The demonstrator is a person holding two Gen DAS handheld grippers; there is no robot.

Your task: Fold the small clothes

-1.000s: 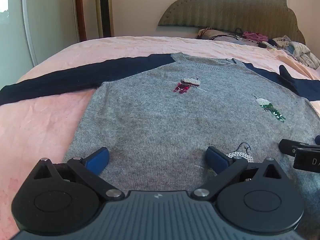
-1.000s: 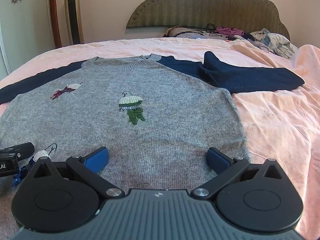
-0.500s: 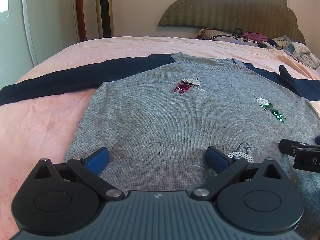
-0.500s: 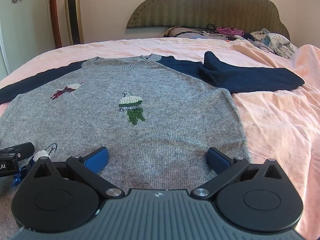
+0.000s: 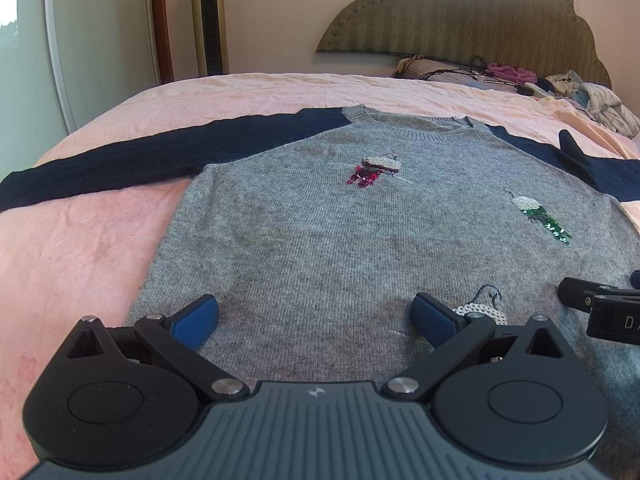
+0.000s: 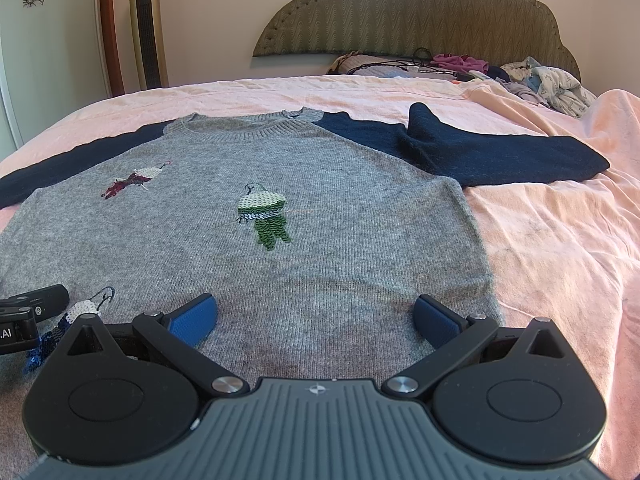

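Starting the fold, we have the sweater [image 5: 320,248] flat on the bed [image 5: 80,248], collar at 12 o'clock. Left gripper [image 5: 316,316] and right gripper [image 6: 316,316] hover spread wide, empty; we should pinch the hem corners evenly.

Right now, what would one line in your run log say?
stage: before first fold | sweater: flat on bed, both sleeves out | left tool: open, over hem | right tool: open, over hem
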